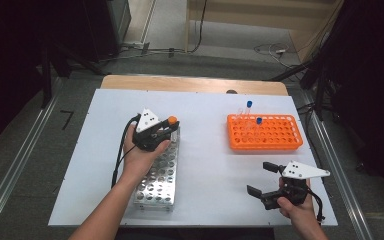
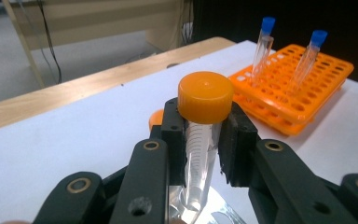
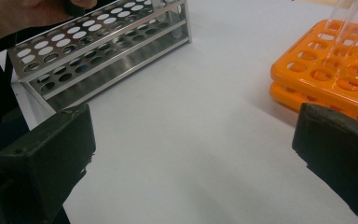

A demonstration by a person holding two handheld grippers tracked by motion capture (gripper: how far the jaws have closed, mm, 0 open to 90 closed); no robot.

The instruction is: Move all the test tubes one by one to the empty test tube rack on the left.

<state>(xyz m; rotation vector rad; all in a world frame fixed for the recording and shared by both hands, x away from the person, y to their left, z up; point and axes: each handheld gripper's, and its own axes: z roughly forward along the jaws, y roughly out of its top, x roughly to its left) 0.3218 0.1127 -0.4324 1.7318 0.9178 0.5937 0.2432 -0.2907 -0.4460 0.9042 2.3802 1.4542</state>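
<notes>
Down at 5 o'clock on the desk (image 1: 205, 200), nearest the person, the right gripper (image 1: 265, 179) rests in the right hand. Its jaws are wide apart with nothing between them. In the right gripper view you see bare white desk between the two black pads.

Over at 9 o'clock, the left gripper (image 1: 166, 131) sits above the far end of the metal rack (image 1: 161, 175). Its jaws are clamped on a clear tube (image 2: 199, 158) with an orange cap (image 2: 205, 96). The pads pinch the tube just under the cap, and the tube stands nearly straight up. Its pointy tip hangs low, right by the shiny rack top. I cannot tell if the tip is in a hole yet. Another bit of orange peeks out just behind the jaws.

Farther off, at 2 o'clock, sits the orange rack (image 1: 265, 133). Two thin tubes with blue caps (image 1: 249, 104) stand in it, leaning a little.

I think the job now is to move this tube between the racks. To do it well, keep the tube straight up and down. Move it slowly in line with the hole, so the tip does not scrape the metal. Keep the squeeze firm but gentle. The right gripper could steady a rack if it slides.
</notes>
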